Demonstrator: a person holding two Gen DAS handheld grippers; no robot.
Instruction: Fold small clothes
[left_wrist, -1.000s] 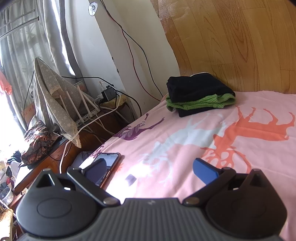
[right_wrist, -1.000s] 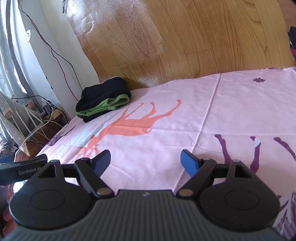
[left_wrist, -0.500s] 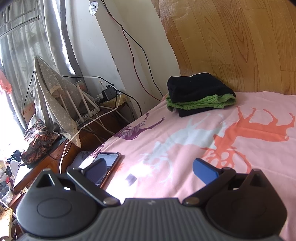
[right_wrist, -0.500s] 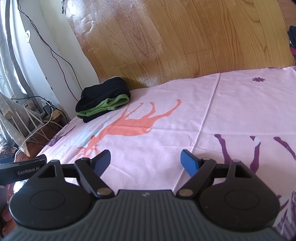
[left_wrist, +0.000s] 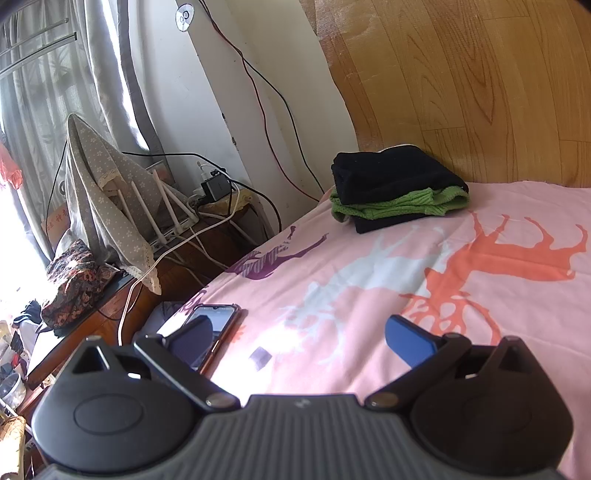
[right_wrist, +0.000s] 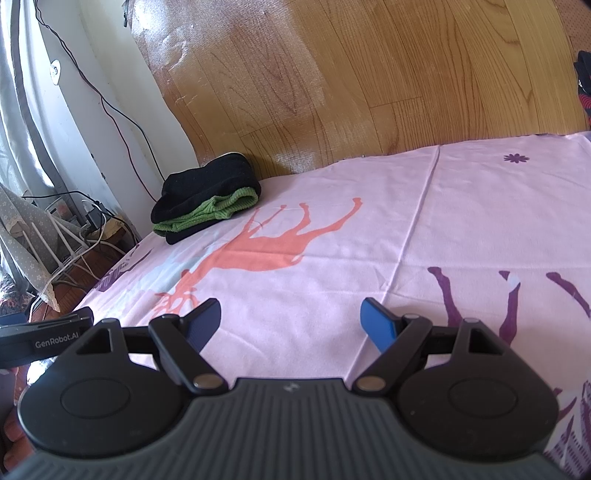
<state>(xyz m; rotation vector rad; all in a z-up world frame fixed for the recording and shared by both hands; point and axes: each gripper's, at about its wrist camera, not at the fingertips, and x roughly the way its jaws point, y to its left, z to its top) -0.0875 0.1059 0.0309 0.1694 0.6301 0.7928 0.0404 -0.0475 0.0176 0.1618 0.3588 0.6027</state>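
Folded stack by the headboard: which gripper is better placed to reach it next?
Left, probably. From the left gripper the stack sits nearer and almost straight ahead; from the right gripper it lies far off to the left. Both jaws open and empty.

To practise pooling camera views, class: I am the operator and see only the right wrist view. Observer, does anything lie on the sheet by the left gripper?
Observer: Yes, a phone lies flat at the edge of the sheet.
Operator: Anything else there?
Observer: A small dark square shows on the sheet, apart from the phone; I cannot tell what it is.
Operator: Does the left gripper hold cloth?
Observer: No, the left gripper is open and empty.
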